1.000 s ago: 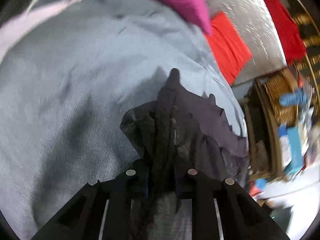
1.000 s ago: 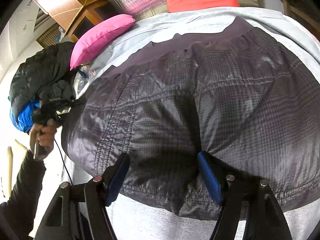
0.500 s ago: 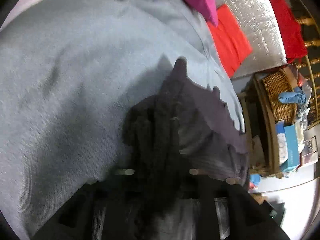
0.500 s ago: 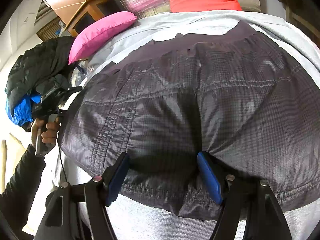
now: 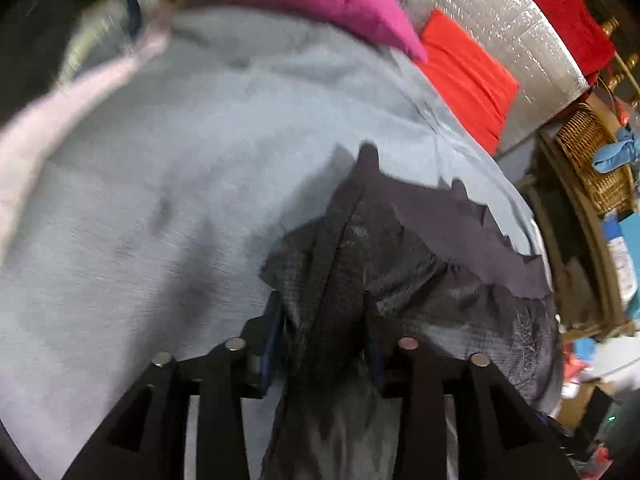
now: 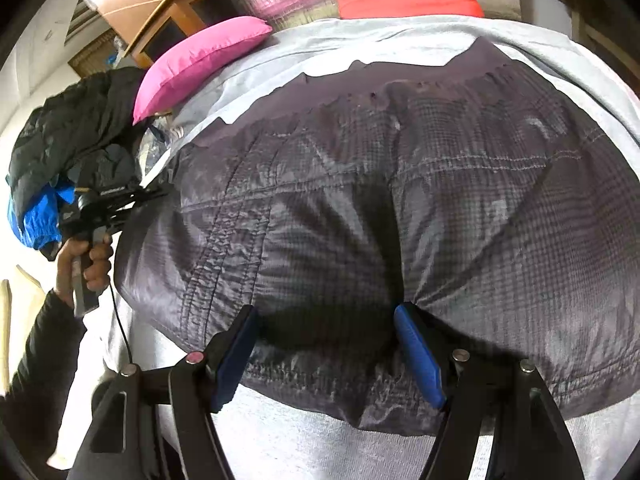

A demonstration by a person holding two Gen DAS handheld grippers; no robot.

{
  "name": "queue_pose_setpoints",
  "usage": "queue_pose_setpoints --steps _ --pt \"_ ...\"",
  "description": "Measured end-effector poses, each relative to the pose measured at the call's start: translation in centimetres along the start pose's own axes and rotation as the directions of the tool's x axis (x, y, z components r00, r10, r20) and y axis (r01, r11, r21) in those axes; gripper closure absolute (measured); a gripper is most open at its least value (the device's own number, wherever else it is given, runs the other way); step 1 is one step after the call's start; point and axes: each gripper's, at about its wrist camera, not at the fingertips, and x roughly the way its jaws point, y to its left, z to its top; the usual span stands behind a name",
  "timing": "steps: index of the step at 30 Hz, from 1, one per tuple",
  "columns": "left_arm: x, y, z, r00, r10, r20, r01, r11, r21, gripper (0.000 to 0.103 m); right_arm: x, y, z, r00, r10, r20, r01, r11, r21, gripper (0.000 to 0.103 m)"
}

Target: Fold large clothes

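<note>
— Since a moment ago the left gripper (image 5: 324,336) has been letting its jaws out; a bunched fold of the dark quilted jacket (image 5: 404,276) sits between them, and I cannot tell whether the pads press on it. The jacket itself hasn't shifted.

— And the big things?

— Biggest is the grey blanket (image 6: 328,448) across the bed, with the jacket (image 6: 380,220) spread flat over the middle of the right wrist view. The right gripper (image 6: 326,356) stands wide at its near hem, blue pads (image 6: 420,356) resting on the cloth, nothing pinched.

— Any containers?

— One wicker basket (image 5: 596,160) at the right edge of the left wrist view, a blue cloth (image 5: 616,152) draped in it. The right camera misses that.

— What does it catch instead?

— A hand (image 6: 86,264) at the left edge holding the other gripper, and a black puffer coat (image 6: 68,136) heaped behind it. Both views show the pink pillow (image 6: 200,60).
</note>
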Motion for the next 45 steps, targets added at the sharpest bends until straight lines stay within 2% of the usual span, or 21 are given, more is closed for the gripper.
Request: queue_pose_setpoints --steps 3,6,12,14,16,18,19,20,22,25,27,31,33,34,35,36,38,40,42,43,45 --pt "-4.2 -1.0 -0.3 0.988 0.080 0.133 -0.083 0.996 0.018 0.036 -1.4 -0.4 0.5 0.998 0.058 0.016 -0.059 0.997 0.053 0.029" --pt "-6.8 -2.7 -1.3 0.970 0.095 0.226 -0.106 0.994 0.036 0.031 -3.0 -0.5 1.7 0.992 0.097 0.074 -0.102 0.993 0.065 0.029" --pt "-5.0 -10.4 -6.3 0.984 0.015 0.179 -0.049 0.981 0.189 0.031 -0.9 -2.4 7.1 0.963 0.249 0.098 -0.264 0.944 0.199 0.029" --pt "-3.7 -13.2 -7.8 0.983 0.030 0.182 -0.079 0.960 0.269 0.031 0.8 -3.7 8.8 0.952 0.290 0.093 -0.305 0.916 0.262 0.029" --pt "-1.1 -14.8 -9.1 0.978 0.117 0.171 -0.169 0.929 0.329 0.031 2.4 -6.0 9.9 0.970 0.233 0.071 -0.243 0.917 0.316 0.031" --pt "1.9 -14.6 -9.8 0.978 0.184 0.099 -0.208 0.910 0.359 0.029 3.2 -9.3 9.7 0.970 0.225 0.090 -0.241 0.870 0.430 0.061" --pt "3.1 -14.0 -10.3 0.977 0.186 0.105 -0.212 0.908 0.362 0.027 3.3 -10.9 9.2 0.974 0.204 0.100 -0.226 0.843 0.488 0.094" --pt "3.2 -14.0 -10.7 0.974 0.183 0.134 -0.222 0.898 0.380 0.027 3.3 -11.8 8.7 0.974 0.195 0.118 -0.228 0.834 0.502 0.103" --pt "3.1 -14.2 -10.7 0.970 0.196 0.143 -0.237 0.886 0.398 0.027 3.2 -12.2 8.0 0.966 0.219 0.139 -0.259 0.830 0.494 0.103" --pt "2.3 -14.2 -9.6 0.978 0.187 0.090 -0.207 0.908 0.364 0.028 2.7 -11.7 7.9 0.973 0.181 0.143 -0.229 0.837 0.497 0.103" --pt "0.9 -13.8 -9.1 0.981 0.164 0.101 -0.188 0.925 0.329 0.028 2.0 -10.8 7.9 0.978 0.139 0.155 -0.198 0.846 0.495 0.097" --pt "-3.6 -12.6 -9.4 0.976 0.127 0.175 -0.172 0.948 0.268 0.028 -0.4 -8.0 7.6 0.988 0.052 0.143 -0.103 0.921 0.376 0.092" --pt "-5.0 -11.7 -9.8 0.969 0.128 0.210 -0.177 0.955 0.236 0.028 -1.4 -5.6 7.2 0.988 0.046 0.145 -0.087 0.953 0.290 0.078" --pt "-5.1 -11.5 -10.0 0.966 0.134 0.220 -0.184 0.957 0.226 0.027 -1.6 -4.4 6.9 0.988 0.056 0.144 -0.092 0.963 0.252 0.049" --pt "-5.0 -11.2 -10.1 0.965 0.144 0.219 -0.192 0.957 0.216 0.027 -1.7 -3.2 6.5 0.987 0.065 0.146 -0.096 0.972 0.216 0.013" --pt "-4.6 -10.4 -10.3 0.966 0.162 0.203 -0.203 0.959 0.200 0.027 -1.9 -1.9 5.9 0.985 0.071 0.159 -0.099 0.980 0.173 0.008" --pt "-3.1 -8.9 -10.6 0.961 0.224 0.164 -0.254 0.947 0.197 0.027 -1.4 -0.2 4.7 0.987 0.041 0.154 -0.055 0.995 0.088 0.008" --pt "-1.9 -7.8 -11.2 0.951 0.257 0.169 -0.291 0.932 0.217 0.027 -0.5 -1.1 3.3 0.991 -0.042 0.127 0.030 0.995 0.097 0.010" --pt "-2.4 -8.0 -11.4 0.944 0.276 0.182 -0.315 0.918 0.241 0.027 -0.1 -2.8 2.5 0.990 -0.050 0.129 0.032 0.990 0.139 0.020" --pt "-3.2 -8.1 -11.3 0.943 0.279 0.179 -0.316 0.919 0.235 0.027 -0.8 -3.3 2.3 0.988 -0.053 0.143 0.028 0.985 0.171 0.030" --pt "-5.2 -8.0 -11.2 0.948 0.242 0.205 -0.282 0.940 0.194 0.027 -2.4 -3.3 2.2 0.985 -0.074 0.155 0.043 0.980 0.192 0.028"
